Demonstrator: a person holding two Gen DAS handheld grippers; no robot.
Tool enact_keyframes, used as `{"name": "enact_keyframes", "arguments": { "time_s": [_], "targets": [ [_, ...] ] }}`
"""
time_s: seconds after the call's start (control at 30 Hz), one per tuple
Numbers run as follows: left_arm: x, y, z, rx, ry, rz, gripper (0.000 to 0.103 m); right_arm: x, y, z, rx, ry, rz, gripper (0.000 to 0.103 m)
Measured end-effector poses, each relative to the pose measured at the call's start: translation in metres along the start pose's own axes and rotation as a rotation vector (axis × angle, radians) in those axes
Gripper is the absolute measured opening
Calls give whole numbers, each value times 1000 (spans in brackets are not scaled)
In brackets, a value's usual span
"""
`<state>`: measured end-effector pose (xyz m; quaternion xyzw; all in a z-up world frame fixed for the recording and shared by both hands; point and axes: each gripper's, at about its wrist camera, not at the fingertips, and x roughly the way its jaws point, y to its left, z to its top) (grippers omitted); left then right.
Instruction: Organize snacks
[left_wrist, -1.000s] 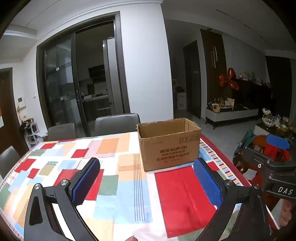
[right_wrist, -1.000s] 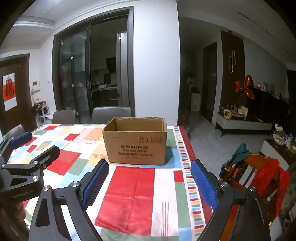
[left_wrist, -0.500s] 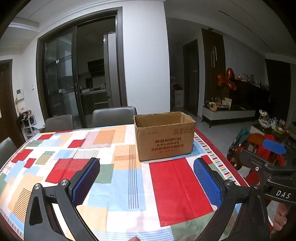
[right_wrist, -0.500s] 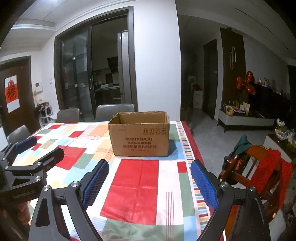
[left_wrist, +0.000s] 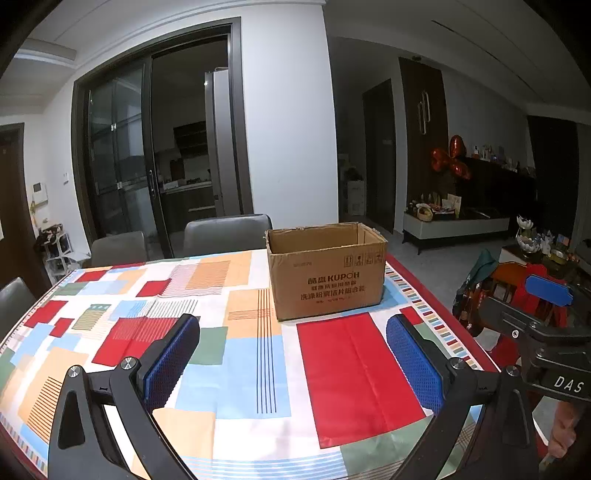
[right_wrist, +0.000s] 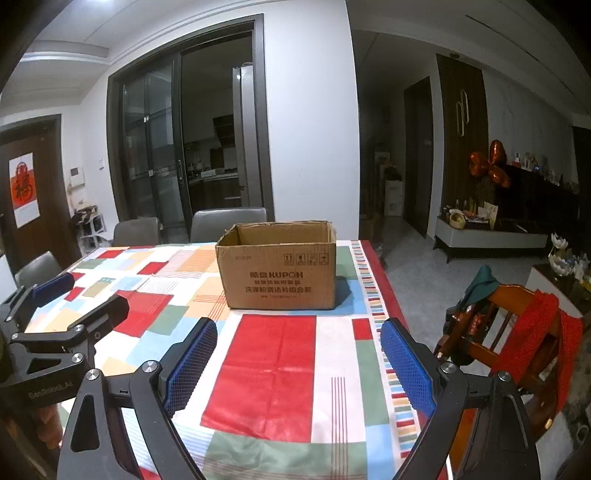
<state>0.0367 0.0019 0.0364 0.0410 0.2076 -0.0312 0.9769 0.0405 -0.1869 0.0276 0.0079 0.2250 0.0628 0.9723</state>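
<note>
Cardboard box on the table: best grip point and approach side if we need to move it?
Judging by its width, the cardboard box looks too broad for one open claw to span. Pinch the top rim of a wall instead: its top is open, so one finger can go inside and one outside. The right claw faces the printed front wall squarely, so come from that near side, from above.

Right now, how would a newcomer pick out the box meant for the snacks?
Find the dining table with its patchwork cloth. Near its far right edge stands a brown cardboard box, open at the top. It is the only thing standing on the cloth, with dark print across its front.
</note>
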Motion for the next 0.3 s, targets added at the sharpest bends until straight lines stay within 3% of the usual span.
{"name": "enact_keyframes", "arguments": {
  "time_s": [0.3],
  "targets": [
    [1, 0, -1, 0, 6, 16, 103, -3, 0, -3, 5, 7, 6, 91]
  ]
}}
